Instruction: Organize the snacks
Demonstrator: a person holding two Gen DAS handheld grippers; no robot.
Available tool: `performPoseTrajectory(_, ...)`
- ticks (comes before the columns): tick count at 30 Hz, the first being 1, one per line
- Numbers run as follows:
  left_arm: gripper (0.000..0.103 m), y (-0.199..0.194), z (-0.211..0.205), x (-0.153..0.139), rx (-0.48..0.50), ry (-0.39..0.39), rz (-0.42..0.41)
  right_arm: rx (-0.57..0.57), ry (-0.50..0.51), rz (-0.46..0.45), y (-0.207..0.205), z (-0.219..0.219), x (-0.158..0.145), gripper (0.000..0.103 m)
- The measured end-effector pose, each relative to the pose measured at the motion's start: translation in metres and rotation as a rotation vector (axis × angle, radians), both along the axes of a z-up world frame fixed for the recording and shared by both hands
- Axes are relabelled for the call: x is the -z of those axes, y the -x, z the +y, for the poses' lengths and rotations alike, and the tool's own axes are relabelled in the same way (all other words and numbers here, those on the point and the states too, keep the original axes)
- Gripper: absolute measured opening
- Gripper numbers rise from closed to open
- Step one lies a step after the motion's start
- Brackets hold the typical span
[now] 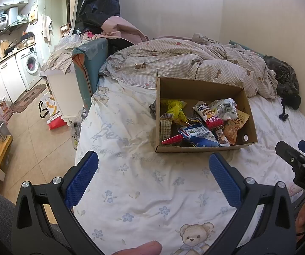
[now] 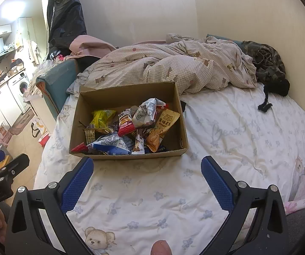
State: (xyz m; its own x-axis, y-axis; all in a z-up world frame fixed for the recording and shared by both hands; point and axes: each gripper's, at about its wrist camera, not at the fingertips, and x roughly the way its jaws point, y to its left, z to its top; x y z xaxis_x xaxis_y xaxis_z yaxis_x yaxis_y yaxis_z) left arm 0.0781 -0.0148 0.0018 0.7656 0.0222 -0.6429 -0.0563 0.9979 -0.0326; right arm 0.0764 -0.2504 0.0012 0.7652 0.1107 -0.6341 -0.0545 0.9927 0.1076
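Snacks lie heaped in the cardboard box on my bedsheet. I hold my left gripper and right gripper spread wide, empty, near it.

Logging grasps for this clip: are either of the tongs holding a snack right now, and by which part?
Nothing is held. Left tongs and right tongs both gape empty above the sheet; snacks lie in the cardboard box.

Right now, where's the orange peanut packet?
In both views, the orange packet lies inside the box, at its right side, beside the red rice-cake packet.
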Motion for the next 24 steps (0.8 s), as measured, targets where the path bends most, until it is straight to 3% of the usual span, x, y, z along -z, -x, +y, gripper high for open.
performPoseTrajectory(24, 0.103, -0.002, -0.0038, 0.001, 0.015, 0.002, 0.004, 0.017, -0.015, -0.013, 0.0009, 0.0002, -0.0024, 0.103)
